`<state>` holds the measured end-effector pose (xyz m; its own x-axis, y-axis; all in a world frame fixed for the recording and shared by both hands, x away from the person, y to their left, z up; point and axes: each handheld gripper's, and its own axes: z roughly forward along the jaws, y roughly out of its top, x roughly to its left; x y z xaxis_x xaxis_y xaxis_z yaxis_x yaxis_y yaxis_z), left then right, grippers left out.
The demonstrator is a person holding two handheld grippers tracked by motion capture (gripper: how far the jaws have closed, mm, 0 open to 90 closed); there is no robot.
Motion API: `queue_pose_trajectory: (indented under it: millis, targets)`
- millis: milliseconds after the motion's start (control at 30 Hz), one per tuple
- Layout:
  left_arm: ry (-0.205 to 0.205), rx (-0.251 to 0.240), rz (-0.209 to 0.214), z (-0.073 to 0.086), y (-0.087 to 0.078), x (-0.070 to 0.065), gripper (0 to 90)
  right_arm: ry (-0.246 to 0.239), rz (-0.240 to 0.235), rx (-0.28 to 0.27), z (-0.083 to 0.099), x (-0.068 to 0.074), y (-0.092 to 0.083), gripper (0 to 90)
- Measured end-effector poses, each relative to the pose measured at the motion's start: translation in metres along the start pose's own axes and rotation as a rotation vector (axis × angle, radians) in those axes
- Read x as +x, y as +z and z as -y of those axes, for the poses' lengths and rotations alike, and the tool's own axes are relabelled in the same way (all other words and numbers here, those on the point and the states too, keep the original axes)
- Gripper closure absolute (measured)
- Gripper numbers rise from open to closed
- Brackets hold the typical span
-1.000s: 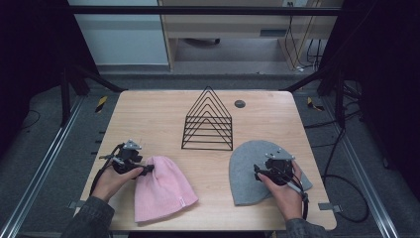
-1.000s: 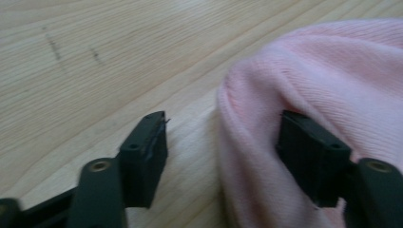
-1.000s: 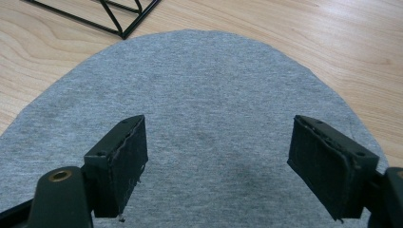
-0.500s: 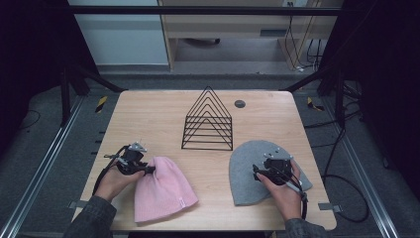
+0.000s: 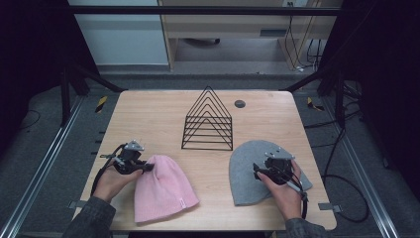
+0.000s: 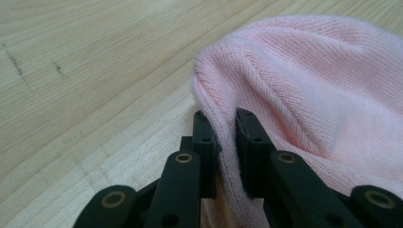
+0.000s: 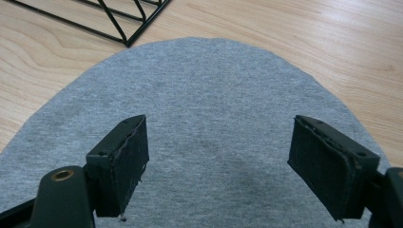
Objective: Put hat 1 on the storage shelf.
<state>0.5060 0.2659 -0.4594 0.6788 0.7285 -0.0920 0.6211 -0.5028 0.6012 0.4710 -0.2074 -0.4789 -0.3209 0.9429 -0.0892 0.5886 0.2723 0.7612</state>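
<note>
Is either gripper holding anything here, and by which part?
The left gripper, jaws just closed, pinches the pink beanie by a fold at its edge. The right gripper is open over the grey beanie.

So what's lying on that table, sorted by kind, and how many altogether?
Beanies: 2, a pink beanie and a grey beanie
Black wire rack: 1
Small dark round disc: 1
Total: 4
</note>
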Motion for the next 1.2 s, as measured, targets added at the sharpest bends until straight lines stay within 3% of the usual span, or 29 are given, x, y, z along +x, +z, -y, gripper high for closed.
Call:
queue_pose_trajectory:
  millis: [367, 733, 933, 1067, 1133, 1200]
  targets:
    - [0.025, -0.011, -0.008, -0.002, -0.005, -0.004, 80.4, 0.013, -0.009, -0.025, -0.002, -0.002, -0.002, 21.8]
    - [0.078, -0.010, -0.037, -0.007, -0.013, -0.017, 81.1, -0.021, -0.042, -0.059, -0.006, 0.005, -0.010, 32.6]
    - [0.148, 0.020, -0.072, -0.028, -0.021, -0.029, 81.2, -0.041, -0.084, -0.091, -0.011, 0.012, -0.015, 39.2]
    - [0.182, 0.015, -0.070, -0.042, -0.030, -0.037, 81.4, -0.067, -0.123, -0.095, -0.017, 0.017, -0.016, 39.7]
    - [0.225, 0.013, -0.080, -0.053, -0.041, -0.043, 81.4, -0.093, -0.153, -0.099, -0.023, 0.028, -0.019, 40.1]
    - [0.238, 0.000, -0.097, -0.060, -0.048, -0.047, 81.4, -0.114, -0.185, -0.107, -0.027, 0.035, -0.023, 41.6]
